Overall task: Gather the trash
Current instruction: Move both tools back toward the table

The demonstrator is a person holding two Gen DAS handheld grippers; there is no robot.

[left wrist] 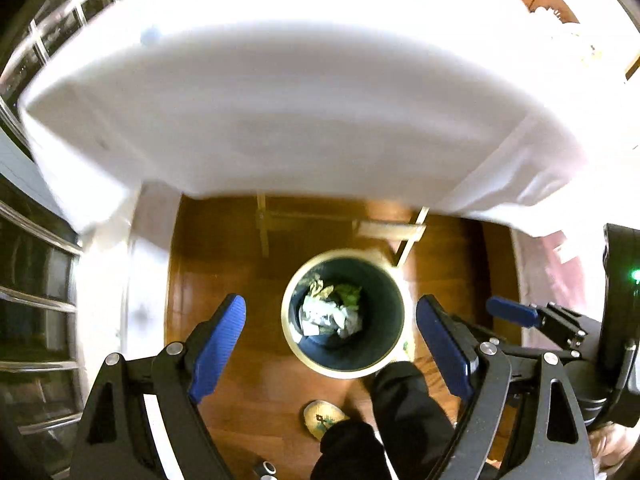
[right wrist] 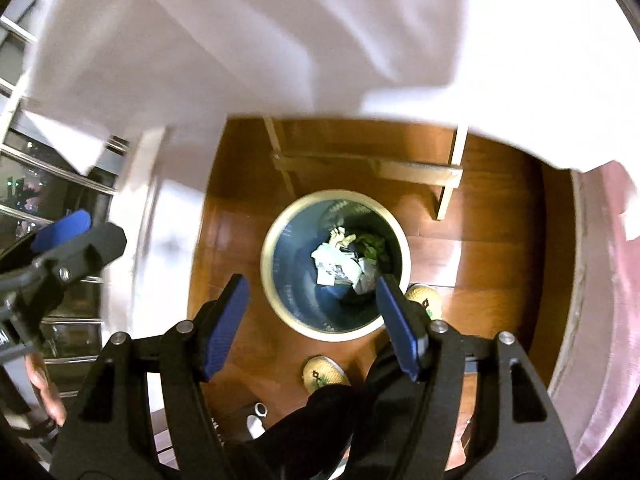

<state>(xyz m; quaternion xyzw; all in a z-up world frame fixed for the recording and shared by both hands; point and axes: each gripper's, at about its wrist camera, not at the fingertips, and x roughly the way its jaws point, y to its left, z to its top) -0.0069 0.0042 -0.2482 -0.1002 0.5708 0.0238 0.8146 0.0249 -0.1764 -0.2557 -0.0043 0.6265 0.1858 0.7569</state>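
Item: waste bin (left wrist: 343, 314), round, dark blue inside with a pale rim, upright on the wooden floor (left wrist: 240, 248), taken here as the landmark. Contents: crumpled paper and green scraps (left wrist: 331, 310) were seen lying at the bottom of the bin, the whole heap well below the rim; no long axis could be assigned to it, the pile being roughly round. Left gripper (left wrist: 330, 342): recorded above the bin and looking straight down into it, its blue pads spread wide to either side of the bin's mouth, nothing held between them. Right gripper (right wrist: 312, 322): likewise recorded above the bin, jaws spread and empty, one pad seen over the rim on the near right side. Neither gripper could be judged clearly nearer the bin; both were placed almost directly over it. A white cloth-covered table (left wrist: 280, 120) was noted beyond the bin, its wooden legs (right wrist: 448, 184) just behind the bin. A slippered foot (right wrist: 322, 372) was noted on the near side of the bin. No loose trash was found on the floor around the bin; any further piece was judged to lie away from it, on the table side.
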